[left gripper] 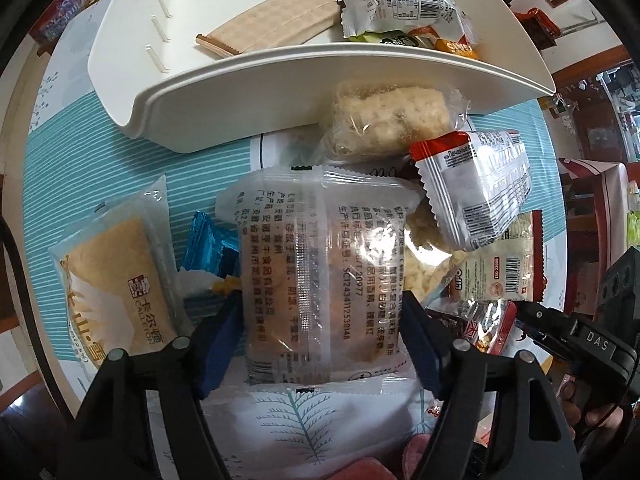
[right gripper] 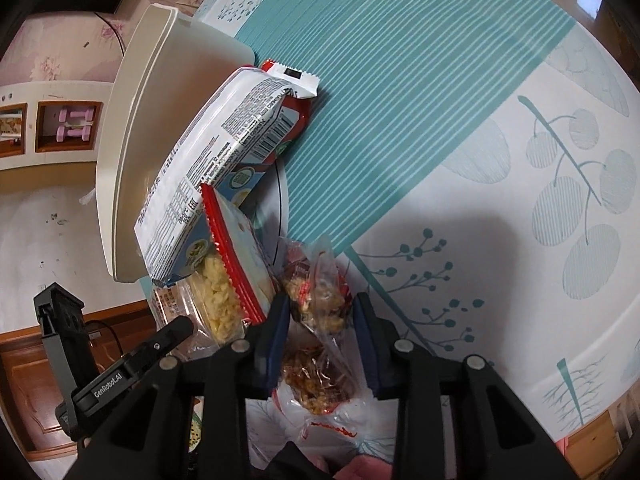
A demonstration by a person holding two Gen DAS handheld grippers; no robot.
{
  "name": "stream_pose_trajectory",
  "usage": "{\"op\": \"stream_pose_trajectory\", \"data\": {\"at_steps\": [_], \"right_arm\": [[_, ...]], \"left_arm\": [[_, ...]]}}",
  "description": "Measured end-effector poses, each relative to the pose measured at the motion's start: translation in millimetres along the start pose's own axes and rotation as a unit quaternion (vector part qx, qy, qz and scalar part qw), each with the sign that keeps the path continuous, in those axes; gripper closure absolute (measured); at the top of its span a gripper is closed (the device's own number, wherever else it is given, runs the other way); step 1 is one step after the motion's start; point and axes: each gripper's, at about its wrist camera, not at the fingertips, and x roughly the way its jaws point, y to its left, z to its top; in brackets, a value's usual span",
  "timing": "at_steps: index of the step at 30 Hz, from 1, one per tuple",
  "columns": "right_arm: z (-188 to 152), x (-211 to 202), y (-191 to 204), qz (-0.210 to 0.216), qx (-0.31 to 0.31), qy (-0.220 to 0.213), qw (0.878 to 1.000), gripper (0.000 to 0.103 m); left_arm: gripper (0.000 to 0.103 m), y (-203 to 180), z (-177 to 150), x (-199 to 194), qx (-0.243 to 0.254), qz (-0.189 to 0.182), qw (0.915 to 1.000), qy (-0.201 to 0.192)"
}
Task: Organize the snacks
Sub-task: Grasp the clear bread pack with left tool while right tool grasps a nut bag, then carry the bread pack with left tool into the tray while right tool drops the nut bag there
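My left gripper (left gripper: 322, 340) points down over a pile of snacks, its blue pads (left gripper: 222, 340) against the two sides of a clear packet (left gripper: 320, 264) with black print and a brown cake inside. My right gripper (right gripper: 322, 322) is shut on a clear bag of nut brittle (right gripper: 320, 300) beside the pile. The white tray (left gripper: 320, 76) stands just beyond the pile and holds a tan wafer packet (left gripper: 272, 20) and a white packet (left gripper: 400, 4). The tray's side (right gripper: 128, 140) also shows in the right wrist view.
Around the held packet lie a puffed-rice cake (left gripper: 388, 120), a red-and-white biscuit packet (left gripper: 476, 188), a yellow cake packet (left gripper: 116, 280) and a blue wrapper (left gripper: 212, 248). The teal striped tablecloth (right gripper: 420, 92) stretches to the right of the pile.
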Motion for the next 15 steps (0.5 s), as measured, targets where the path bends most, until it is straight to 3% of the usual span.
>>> {"op": "stream_pose_trajectory", "data": {"at_steps": [15], "right_arm": [[-10.0,-2.7,-6.2,-0.017,0.019,0.003,1.000,0.071]], "left_arm": [[0.034,-0.2,-14.1,1.0,-0.017,0.008,0.9994,0.029]]}}
